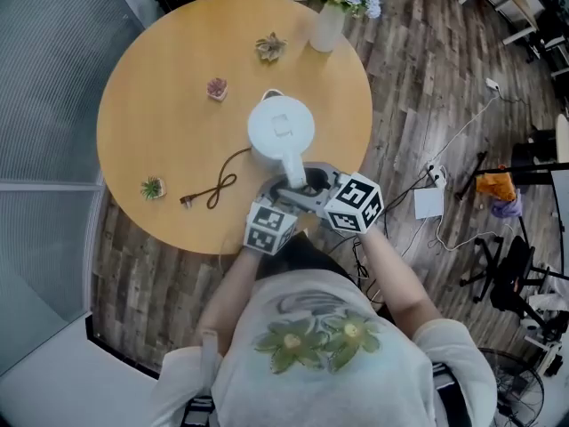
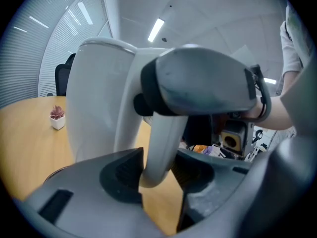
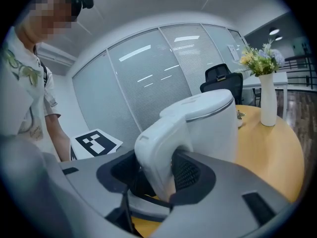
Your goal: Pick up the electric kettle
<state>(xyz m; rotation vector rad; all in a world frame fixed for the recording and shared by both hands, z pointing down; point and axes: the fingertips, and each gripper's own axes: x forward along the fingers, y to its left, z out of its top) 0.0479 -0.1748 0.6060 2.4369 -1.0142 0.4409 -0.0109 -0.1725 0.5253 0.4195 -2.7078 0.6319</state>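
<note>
Two tools share one handle (image 2: pixel 161 148): the left tool (image 2: pixel 159 175) is clamped low on the white electric kettle (image 1: pixel 280 130), and the right tool (image 3: pixel 157 177) is clamped higher up. Only the head view shows the kettle standing on the round tabletop (image 1: pixel 151 87) near the person's edge, with a dark cord (image 1: pixel 213 188) lying beside it.

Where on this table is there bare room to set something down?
Widest bare wood: the table's left side, between the pink plant pot, the green plant pot and the rim. Another lies between the kettle, the vase and the right rim. Crowded: the near edge, where left tool, right tool and cable gather.
</note>
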